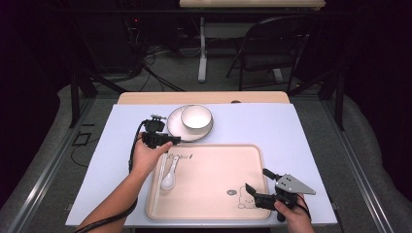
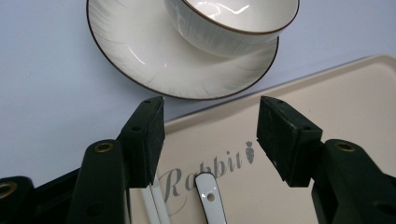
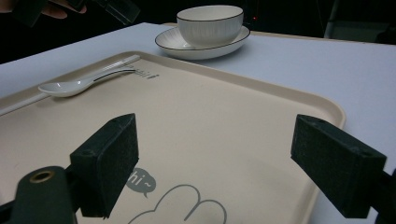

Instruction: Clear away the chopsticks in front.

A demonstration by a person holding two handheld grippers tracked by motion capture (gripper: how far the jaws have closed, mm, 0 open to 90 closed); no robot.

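A beige tray (image 1: pixel 214 170) lies on the table's near half. A white spoon (image 1: pixel 169 177) and a pair of white chopsticks (image 1: pixel 158 189) lie along its left side. Behind the tray a white bowl (image 1: pixel 196 118) stands in a white plate (image 1: pixel 176 121). My left gripper (image 1: pixel 170 140) hovers over the tray's far left corner, open, with nothing between its jaws. In the left gripper view the spoon handle (image 2: pixel 210 198) lies below the open jaws and the plate (image 2: pixel 140 51) lies ahead. My right gripper (image 1: pixel 256 180) is open above the tray's near right corner, empty.
The table top (image 1: pixel 291 126) is pale lavender, with bare room to the right of the plate and around the tray. A folding chair (image 1: pixel 272 43) and a table leg (image 1: pixel 202 48) stand on the floor beyond the table.
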